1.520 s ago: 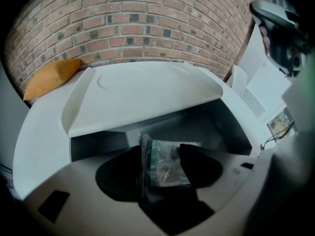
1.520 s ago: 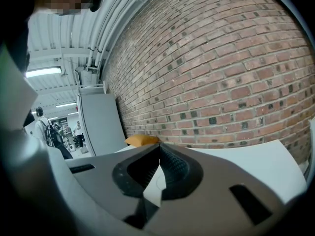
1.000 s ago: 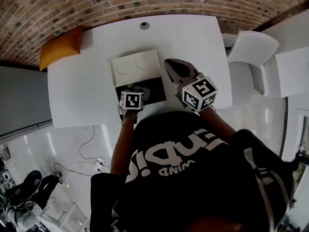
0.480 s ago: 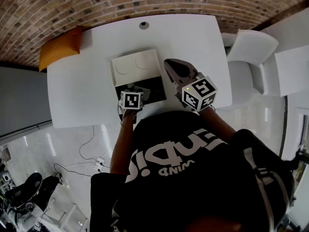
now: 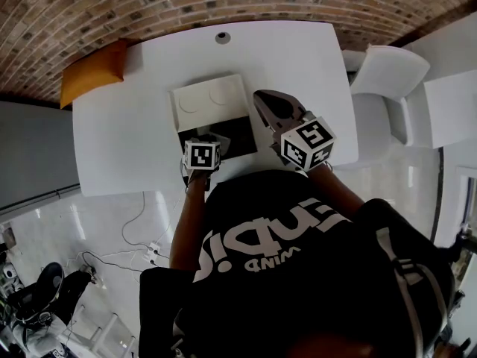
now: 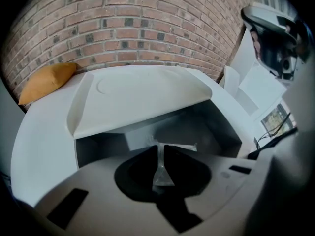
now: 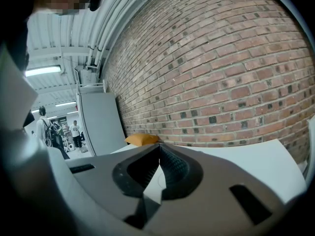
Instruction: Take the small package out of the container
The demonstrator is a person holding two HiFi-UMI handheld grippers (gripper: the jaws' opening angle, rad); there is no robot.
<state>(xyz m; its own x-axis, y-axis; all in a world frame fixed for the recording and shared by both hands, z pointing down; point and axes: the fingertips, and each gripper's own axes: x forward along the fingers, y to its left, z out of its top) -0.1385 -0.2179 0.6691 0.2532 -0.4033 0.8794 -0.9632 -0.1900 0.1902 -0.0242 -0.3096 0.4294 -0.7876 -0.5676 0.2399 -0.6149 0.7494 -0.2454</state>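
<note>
A white box (image 5: pixel 249 127) with a dark inside stands on the white table (image 5: pixel 127 148), its lid (image 5: pixel 209 101) folded back. My left gripper (image 5: pixel 206 139) reaches into the box from its near edge. In the left gripper view the jaws (image 6: pixel 161 147) are closing on a small clear package (image 6: pixel 161 173), which stands pinched between the pads above the box's grey inside (image 6: pixel 221 127). My right gripper (image 5: pixel 261 95) hovers over the table just right of the box. Its jaws (image 7: pixel 159 147) are shut with nothing in them.
An orange cushion (image 5: pixel 93 73) lies at the table's far left corner, by the brick wall. A small round fitting (image 5: pixel 223 39) sits in the table's far edge. White chairs (image 5: pixel 387 73) stand to the right. Cables trail on the floor (image 5: pixel 141 248) at lower left.
In the head view the left gripper's cube has edged very slightly toward the box. The right gripper has kept its place.
</note>
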